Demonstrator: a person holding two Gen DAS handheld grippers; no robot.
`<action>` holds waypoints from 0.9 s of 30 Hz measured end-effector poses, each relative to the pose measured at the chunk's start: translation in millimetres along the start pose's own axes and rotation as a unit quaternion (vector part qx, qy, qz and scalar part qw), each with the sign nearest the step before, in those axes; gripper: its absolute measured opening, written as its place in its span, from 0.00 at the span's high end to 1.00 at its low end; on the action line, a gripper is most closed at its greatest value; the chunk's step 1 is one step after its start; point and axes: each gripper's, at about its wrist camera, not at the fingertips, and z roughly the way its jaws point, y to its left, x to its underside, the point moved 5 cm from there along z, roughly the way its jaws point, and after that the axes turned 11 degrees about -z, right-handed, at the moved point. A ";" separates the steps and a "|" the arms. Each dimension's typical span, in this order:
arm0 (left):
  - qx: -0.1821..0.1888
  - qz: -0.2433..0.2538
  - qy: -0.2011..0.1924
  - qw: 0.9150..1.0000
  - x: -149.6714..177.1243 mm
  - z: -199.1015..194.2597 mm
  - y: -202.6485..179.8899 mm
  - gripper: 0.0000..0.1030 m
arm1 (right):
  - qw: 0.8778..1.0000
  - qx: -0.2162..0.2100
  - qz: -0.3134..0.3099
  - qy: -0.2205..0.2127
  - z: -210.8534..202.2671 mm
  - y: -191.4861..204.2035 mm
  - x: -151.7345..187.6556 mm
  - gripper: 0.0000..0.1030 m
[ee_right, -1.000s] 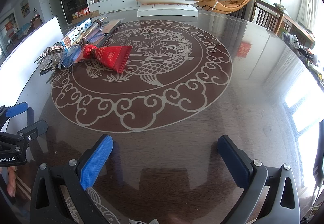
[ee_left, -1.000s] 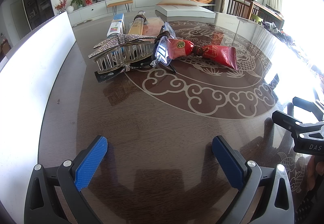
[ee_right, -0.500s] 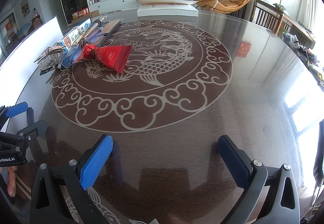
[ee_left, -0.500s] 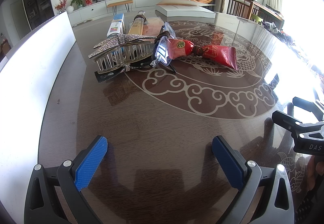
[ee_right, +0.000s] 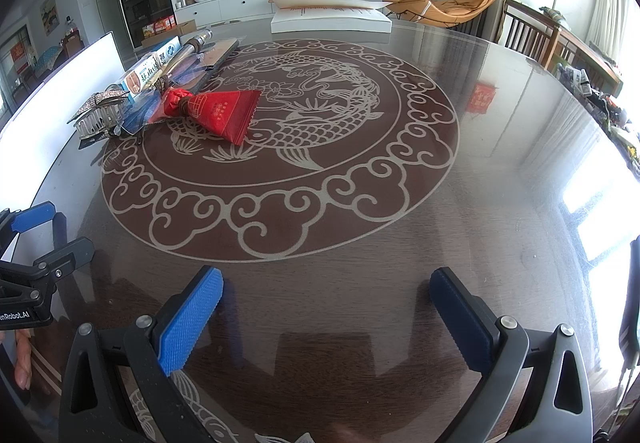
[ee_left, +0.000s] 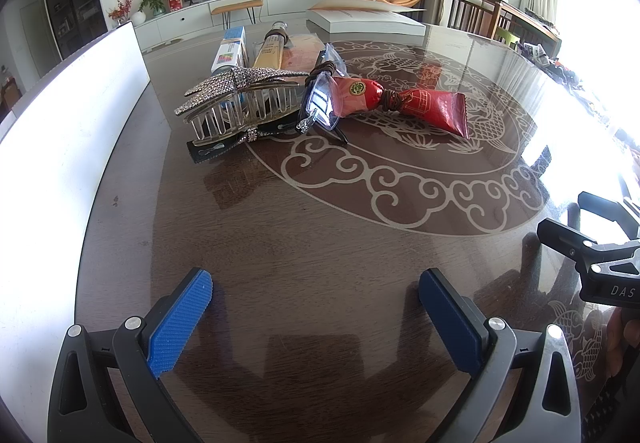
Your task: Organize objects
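Note:
A pile of small items lies at the far left of the round table. It holds a rhinestone hair claw (ee_left: 240, 99) (ee_right: 102, 111), glasses in a clear sleeve (ee_left: 318, 103), a red packet (ee_left: 404, 103) (ee_right: 218, 113) tied with a brown cord, a blue and white box (ee_left: 230, 51) (ee_right: 150, 71) and a tan tube (ee_left: 270, 49). My left gripper (ee_left: 316, 303) hovers open near the table's front edge, well short of the pile. Further right my right gripper (ee_right: 326, 307) stands open too, with nothing between its fingers.
A white board (ee_left: 68, 131) stands along the table's left edge. A flat white box (ee_left: 366, 21) (ee_right: 330, 21) lies at the far side. The dark glossy tabletop (ee_right: 500, 163) carries a fish pattern. Wooden chairs (ee_right: 532, 35) stand at the right.

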 end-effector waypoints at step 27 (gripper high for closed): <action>-0.027 0.035 -0.033 0.998 -47.6 -9.2 6.1 0.00 | 1.000 -0.001 0.000 0.000 0.4 -0.2 0.3 0.00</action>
